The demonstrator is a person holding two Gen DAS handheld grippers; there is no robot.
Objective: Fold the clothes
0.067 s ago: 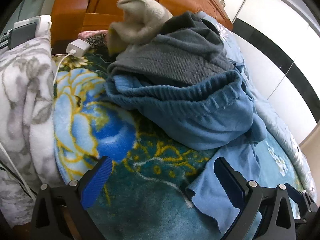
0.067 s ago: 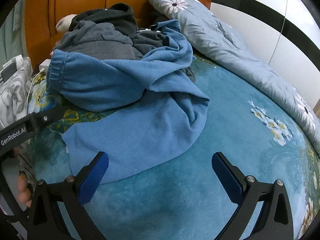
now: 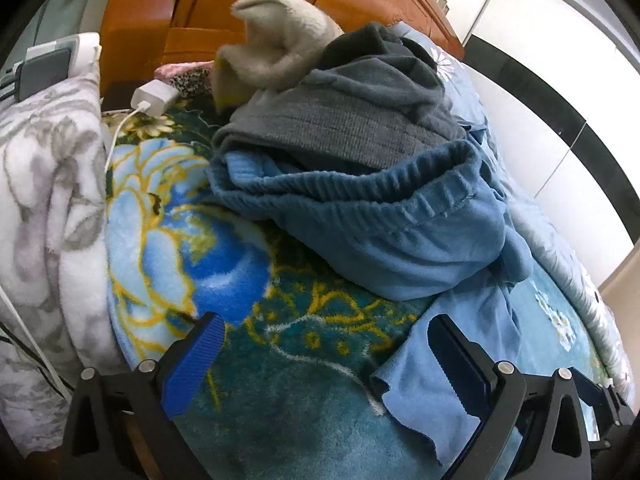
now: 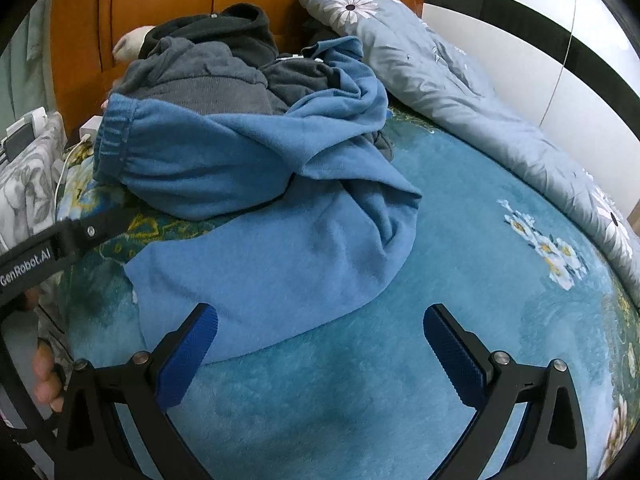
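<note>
A crumpled blue sweatshirt [image 3: 400,236] [image 4: 260,216] lies on the teal flowered blanket [image 3: 280,400] [image 4: 460,240], with its ribbed hem up on the pile. A grey knit garment [image 3: 340,124] [image 4: 200,76] and a dark hoodie [image 4: 236,28] lie on top of it. A beige fleece piece [image 3: 280,52] sits behind them. My left gripper [image 3: 324,356] is open and empty, just above the blanket, with the sweatshirt's loose corner by its right finger. My right gripper [image 4: 320,344] is open and empty at the sweatshirt's near edge.
A wooden headboard [image 3: 240,0] [image 4: 160,0] stands behind the pile. A grey daisy-print quilt [image 4: 460,80] lies along the right side. A white floral blanket [image 3: 40,200], a white charger [image 3: 154,98] with cable and a phone [image 3: 40,74] are at left. The left gripper's arm [image 4: 60,240] shows at left.
</note>
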